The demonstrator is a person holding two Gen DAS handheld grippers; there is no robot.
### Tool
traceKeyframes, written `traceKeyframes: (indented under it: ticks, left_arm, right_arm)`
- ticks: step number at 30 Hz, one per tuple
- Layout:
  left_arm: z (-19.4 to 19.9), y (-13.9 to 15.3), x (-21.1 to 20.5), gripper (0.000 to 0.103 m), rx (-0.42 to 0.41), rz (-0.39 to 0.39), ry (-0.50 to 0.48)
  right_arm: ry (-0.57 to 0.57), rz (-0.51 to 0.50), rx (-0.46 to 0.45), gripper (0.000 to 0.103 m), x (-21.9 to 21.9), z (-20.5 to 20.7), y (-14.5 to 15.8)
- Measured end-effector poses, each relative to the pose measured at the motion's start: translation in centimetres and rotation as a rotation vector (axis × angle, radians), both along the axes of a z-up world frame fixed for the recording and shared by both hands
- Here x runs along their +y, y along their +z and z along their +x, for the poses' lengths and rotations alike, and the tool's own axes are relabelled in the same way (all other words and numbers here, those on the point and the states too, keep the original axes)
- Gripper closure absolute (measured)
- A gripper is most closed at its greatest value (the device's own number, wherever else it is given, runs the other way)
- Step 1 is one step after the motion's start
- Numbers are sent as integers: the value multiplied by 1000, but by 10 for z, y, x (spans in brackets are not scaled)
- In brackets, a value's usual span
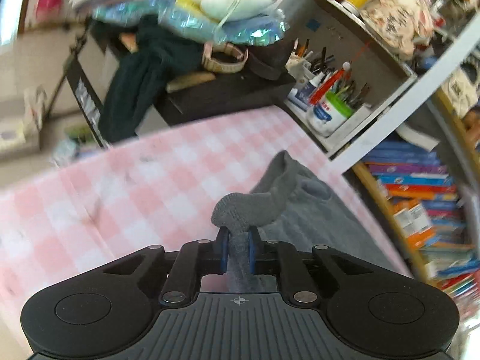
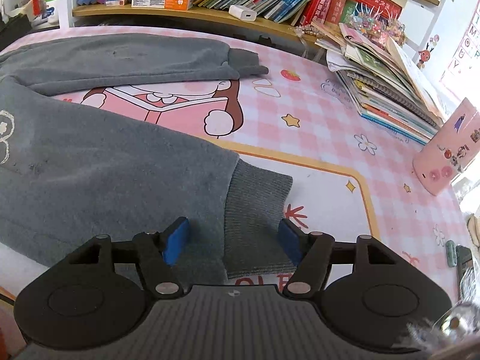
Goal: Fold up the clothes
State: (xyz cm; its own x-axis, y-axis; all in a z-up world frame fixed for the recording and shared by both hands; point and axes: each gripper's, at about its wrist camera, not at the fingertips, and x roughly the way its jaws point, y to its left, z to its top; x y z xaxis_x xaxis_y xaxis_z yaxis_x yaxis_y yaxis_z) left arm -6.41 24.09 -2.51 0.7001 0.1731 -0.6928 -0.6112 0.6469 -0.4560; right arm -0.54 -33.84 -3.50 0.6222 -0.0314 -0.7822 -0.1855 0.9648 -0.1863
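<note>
The left gripper (image 1: 237, 247), black with blue pads, was clamped tight on a bunched fold of the grey fleece sweatpants (image 1: 255, 207), lifting that ribbed part clear of the pink-and-white checked table mat (image 1: 126, 186); the rest of the garment trailed away to the right on the mat.

In the right wrist view the sweatpants lay spread flat, one leg running along the far edge and the other reaching the right gripper (image 2: 232, 244). That gripper's jaws stood wide apart, straddling the near leg's ribbed grey cuff (image 2: 255, 210), with the left pad (image 2: 175, 241) over the fleece and the right pad beside the cuff's edge (neither visibly pressing the cloth).

A white outlined design (image 2: 6, 133) showed on the fleece, too partial to read. Red lettering (image 2: 261, 280) printed on the mat peeked out under the cuff, unreadable. Titles in the leaning stack of books and magazines (image 2: 387, 90) were too small to read.
</note>
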Motion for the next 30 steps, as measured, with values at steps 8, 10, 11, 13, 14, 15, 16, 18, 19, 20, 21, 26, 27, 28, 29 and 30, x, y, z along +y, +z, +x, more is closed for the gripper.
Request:
traceKeyframes:
  ticks: [8,10,11,13,14,15,16,18,19,20,21,26,27,28,29,30]
  left_arm:
    - [15,-22,-11,81,161,102,-59]
    - [13,-18,-8,74,154,109,-55]
    - [12,-16,-7,73,151,113,-54]
    - [6,-7,-8,69,131,149,-42]
    - [4,-2,-9,67,120,175,-46]
    - [3,2,-10,66,109,202,-52]
    - [5,5,-11,62,101,220,-64]
    - [9,11,-16,61,82,247,-102]
    - [11,13,-19,61,75,260,-122]
    - [13,14,-22,59,68,273,-142]
    - [16,16,-25,57,61,286,-162]
    - [25,17,-32,48,37,290,-232]
    - [26,16,-32,48,35,286,-241]
    - [28,15,-31,48,34,282,-248]
    - [28,14,-30,48,34,278,-254]
    - [28,13,-29,48,35,275,-260]
  right_arm:
    - [-15,5,1,38,0,1,0]
    - [-17,-1,1,38,1,1,0]
    - [-18,-3,0,38,2,1,0]
    - [-20,-6,-3,38,4,1,1]
    - [-20,-4,-8,38,5,-1,2]
    - [-19,0,-11,38,6,-1,3]
    - [-18,5,-15,38,7,-2,4]
    - [-18,10,-27,38,10,-4,8]
    - [-18,11,-33,38,11,-5,10]
    - [-18,12,-38,38,13,-5,11]
    - [-18,13,-43,38,15,-6,13]
    - [-19,18,-66,37,24,-9,21]
    - [-18,20,-68,37,26,-10,22]
    - [-17,21,-70,37,29,-11,23]
    - [-16,22,-72,37,32,-12,24]
    - [-15,21,-73,37,34,-12,25]
